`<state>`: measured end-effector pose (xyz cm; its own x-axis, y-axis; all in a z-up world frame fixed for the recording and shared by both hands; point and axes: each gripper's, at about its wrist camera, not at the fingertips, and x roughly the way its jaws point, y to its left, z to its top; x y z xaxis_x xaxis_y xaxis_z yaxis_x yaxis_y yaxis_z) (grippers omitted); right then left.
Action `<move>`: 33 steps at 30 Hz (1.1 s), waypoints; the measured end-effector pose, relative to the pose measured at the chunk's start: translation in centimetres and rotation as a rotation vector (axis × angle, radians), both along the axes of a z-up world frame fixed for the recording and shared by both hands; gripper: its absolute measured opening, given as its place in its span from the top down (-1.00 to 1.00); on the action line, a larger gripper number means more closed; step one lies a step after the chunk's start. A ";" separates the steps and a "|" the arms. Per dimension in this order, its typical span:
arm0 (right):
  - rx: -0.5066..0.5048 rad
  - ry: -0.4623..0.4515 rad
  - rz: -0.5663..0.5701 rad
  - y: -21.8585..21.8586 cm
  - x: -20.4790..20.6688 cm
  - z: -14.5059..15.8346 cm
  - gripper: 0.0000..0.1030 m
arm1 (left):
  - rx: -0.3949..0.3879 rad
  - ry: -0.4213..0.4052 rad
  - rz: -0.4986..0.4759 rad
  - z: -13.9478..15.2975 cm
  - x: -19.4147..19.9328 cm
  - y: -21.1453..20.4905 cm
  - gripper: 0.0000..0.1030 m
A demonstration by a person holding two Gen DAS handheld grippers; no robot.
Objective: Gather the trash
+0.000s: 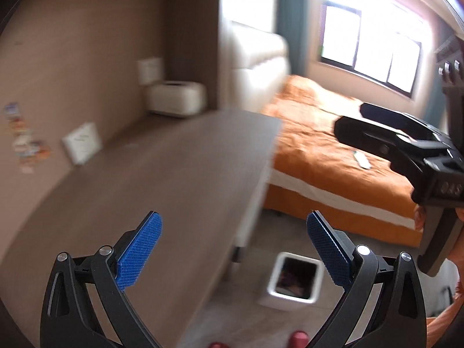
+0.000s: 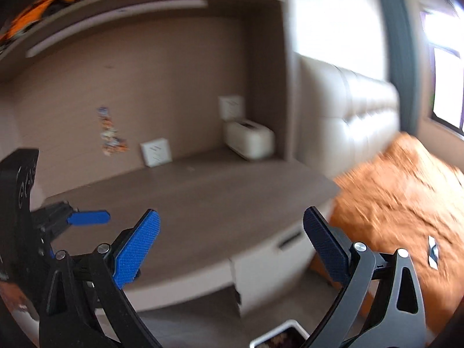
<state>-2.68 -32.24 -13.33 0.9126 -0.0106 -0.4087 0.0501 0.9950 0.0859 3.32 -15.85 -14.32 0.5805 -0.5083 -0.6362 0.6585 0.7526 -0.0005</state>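
I hold both tongs spread and empty, left tongs (image 1: pixel 233 249) above the desk (image 1: pixel 174 174) edge, right tongs (image 2: pixel 232 246) aimed bedward; a small scrap (image 2: pixel 432 251), perhaps trash, lies on the bed (image 2: pixel 406 188), the bin (image 1: pixel 293 279) waiting below

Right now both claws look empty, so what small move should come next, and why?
Probably swing the right gripper toward the small white item on the orange bed. Both grippers are open and empty, the left gripper too, and the white bin waits on the floor.
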 end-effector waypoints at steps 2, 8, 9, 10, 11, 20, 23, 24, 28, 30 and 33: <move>-0.008 -0.019 0.055 1.7 1.1 0.8 -0.91 | -0.004 -0.026 0.065 1.5 0.5 2.3 -0.91; -0.022 -0.064 0.180 6.9 3.6 3.9 -0.91 | -0.014 -0.072 0.260 5.2 2.0 8.5 -0.91; -0.021 -0.072 0.197 7.6 4.0 4.4 -0.91 | -0.022 -0.075 0.282 5.9 2.4 9.7 -0.91; -0.017 -0.075 0.206 8.2 4.4 4.8 -0.91 | -0.028 -0.076 0.297 6.4 2.7 10.6 -0.91; -0.013 -0.078 0.215 8.8 5.1 5.2 -0.91 | -0.034 -0.079 0.306 6.8 2.8 11.2 -0.91; -0.041 -0.083 0.231 12.9 8.2 6.5 -0.91 | -0.034 -0.112 0.342 9.0 5.4 16.7 -0.91; -0.030 -0.075 0.218 14.0 9.0 6.8 -0.92 | -0.037 -0.121 0.331 9.5 5.7 17.5 -0.91; -0.023 -0.074 0.214 14.2 9.0 6.8 -0.91 | -0.034 -0.128 0.333 9.6 5.8 17.7 -0.91; -0.020 -0.074 0.187 15.2 9.4 7.1 -0.92 | -0.035 -0.141 0.335 9.9 6.4 18.6 -0.91; -0.031 -0.078 0.174 15.6 9.5 7.2 -0.92 | -0.040 -0.131 0.337 9.8 6.9 19.0 -0.91; -0.046 -0.084 0.157 16.1 9.5 7.4 -0.92 | -0.069 -0.106 0.347 9.7 7.5 19.8 -0.91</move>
